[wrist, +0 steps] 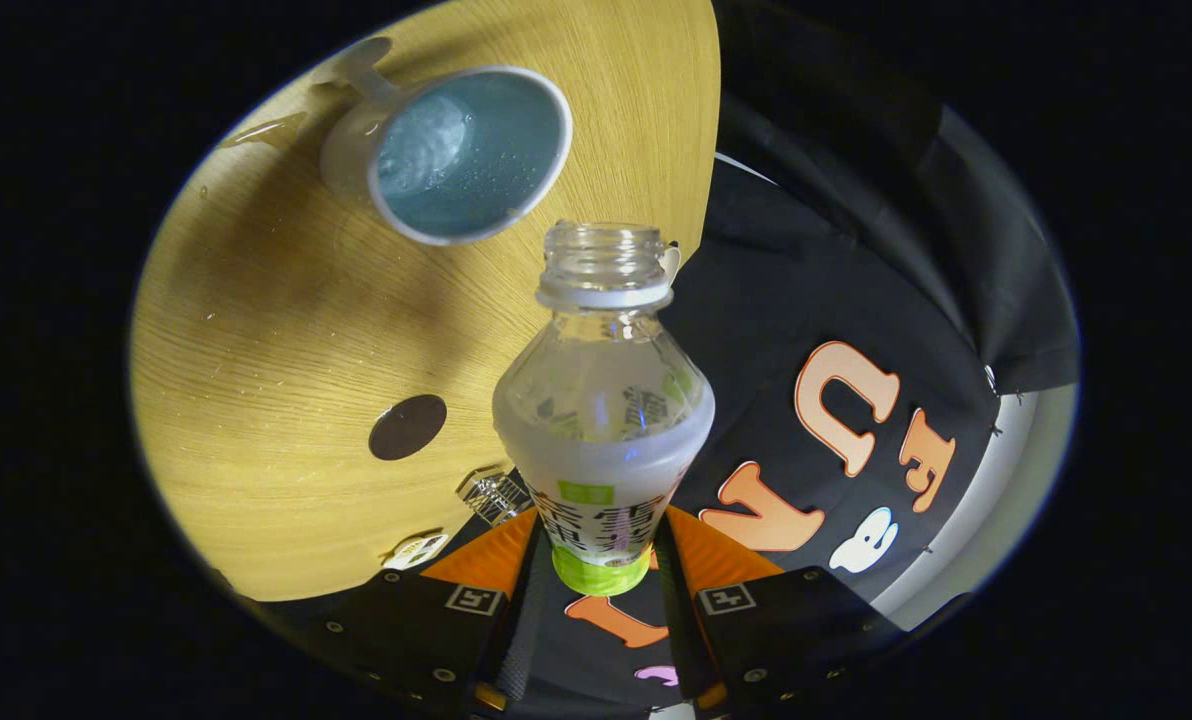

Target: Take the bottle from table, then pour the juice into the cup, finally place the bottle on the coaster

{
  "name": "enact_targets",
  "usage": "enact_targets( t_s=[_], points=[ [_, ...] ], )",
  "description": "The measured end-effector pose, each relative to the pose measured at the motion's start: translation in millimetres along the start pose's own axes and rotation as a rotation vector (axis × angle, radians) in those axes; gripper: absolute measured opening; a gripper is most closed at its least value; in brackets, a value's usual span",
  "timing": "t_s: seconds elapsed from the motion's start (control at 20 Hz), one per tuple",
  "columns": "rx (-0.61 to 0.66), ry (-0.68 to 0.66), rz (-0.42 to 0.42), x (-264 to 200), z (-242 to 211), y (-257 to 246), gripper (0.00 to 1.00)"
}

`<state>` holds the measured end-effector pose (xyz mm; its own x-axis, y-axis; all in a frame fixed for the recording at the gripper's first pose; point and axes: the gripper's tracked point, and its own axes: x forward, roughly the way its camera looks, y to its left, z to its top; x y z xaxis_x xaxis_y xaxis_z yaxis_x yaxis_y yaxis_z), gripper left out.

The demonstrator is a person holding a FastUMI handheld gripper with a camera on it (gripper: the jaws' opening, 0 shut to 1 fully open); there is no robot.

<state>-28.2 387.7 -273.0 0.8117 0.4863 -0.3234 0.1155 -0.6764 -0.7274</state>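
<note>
Bottle (pixel 602 420) gripped between jaws, uncapped; cup (pixel 456 150) beyond on table (pixel 256 330), coaster (pixel 407 427) beside.

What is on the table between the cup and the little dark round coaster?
Nothing: in the gripper view, bare wooden table separates the white cup with the blue inside from the dark round coaster. The hand-held gripper grips the clear plastic bottle.

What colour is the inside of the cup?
Pale blue inside, white outside, seen best in the gripper view: the cup, beyond the bottle clamped in the hand-held gripper.
</note>
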Motion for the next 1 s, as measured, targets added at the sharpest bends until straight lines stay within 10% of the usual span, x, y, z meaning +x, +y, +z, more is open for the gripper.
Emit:
enact_targets(
  t_s=[0.4,1.0],
  points=[
    [0.332,0.044,0.065,-10.0,-1.6,25.3,0.57],
    [1.219,0.093,0.335,-36.1,-8.7,68.0,0.57]
  ],
)
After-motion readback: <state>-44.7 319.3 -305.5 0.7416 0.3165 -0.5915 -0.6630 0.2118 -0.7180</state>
